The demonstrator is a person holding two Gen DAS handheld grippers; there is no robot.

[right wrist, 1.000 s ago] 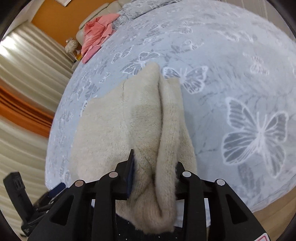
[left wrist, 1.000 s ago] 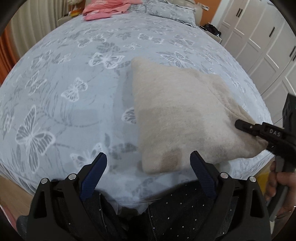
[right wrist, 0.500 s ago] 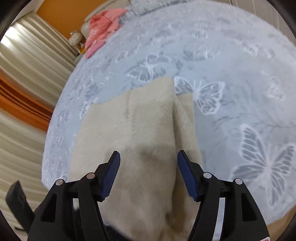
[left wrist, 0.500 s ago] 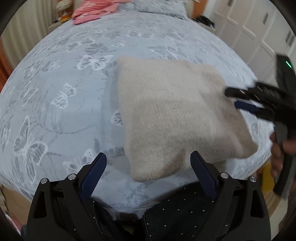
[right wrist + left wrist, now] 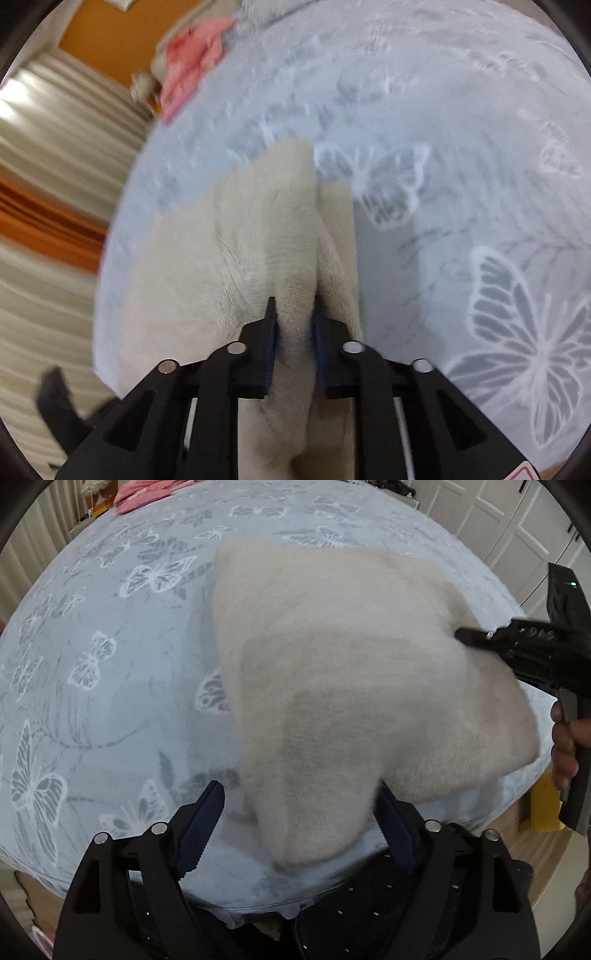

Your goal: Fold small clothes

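Beige knit [image 5: 258, 236] pinched in just-closed right gripper [image 5: 293, 314]; left gripper [image 5: 299, 812] wide, closing round corner.

— Bed [image 5: 110, 686] under a pale blue butterfly-print cover, white panelled wardrobe doors [image 5: 517, 528] to one side?
— Yes. Orange wall [image 5: 99, 33] beyond, cream pleated curtains [image 5: 55, 147] with an orange band, brightly lit.

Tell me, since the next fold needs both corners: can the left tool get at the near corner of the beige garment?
Probably yes. That corner of the beige garment already lies between the left tool's open jaws, which have just been closing, with nothing blocking it.
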